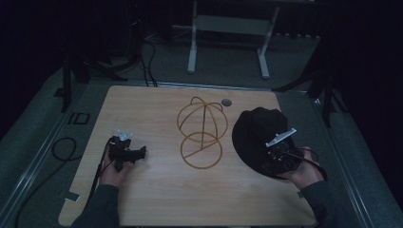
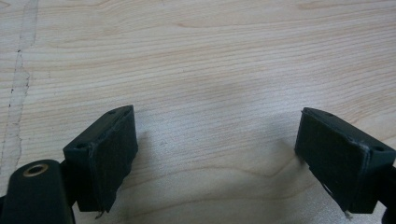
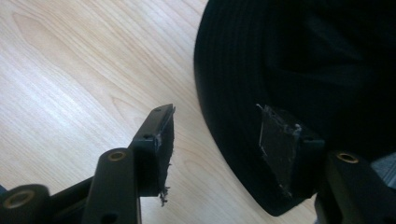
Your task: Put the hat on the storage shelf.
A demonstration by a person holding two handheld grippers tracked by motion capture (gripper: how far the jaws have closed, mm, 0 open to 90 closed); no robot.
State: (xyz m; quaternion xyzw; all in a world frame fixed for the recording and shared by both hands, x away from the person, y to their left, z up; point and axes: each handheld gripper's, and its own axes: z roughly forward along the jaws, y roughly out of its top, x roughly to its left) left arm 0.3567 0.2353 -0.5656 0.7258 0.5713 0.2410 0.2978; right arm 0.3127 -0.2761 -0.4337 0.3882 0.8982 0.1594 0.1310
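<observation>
Straddling the brim of a black hat (image 1: 260,135) with the right gripper (image 3: 219,140), jaws apart, beside a wire hat stand (image 1: 201,133); left gripper (image 2: 217,154) gaping, idle; squeezing shut seemingly next.

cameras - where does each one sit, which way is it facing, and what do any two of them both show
High view: above the person's side, looking forward and down on the table, wire hat stand, black hat; forearms, left gripper and right gripper show.
Left gripper view: on the left gripper, looking down at bare wood between open jaws.
Right gripper view: on the right gripper, open jaws astride the hat's brim.
Shared: high and right gripper views both show the hat and table.
</observation>
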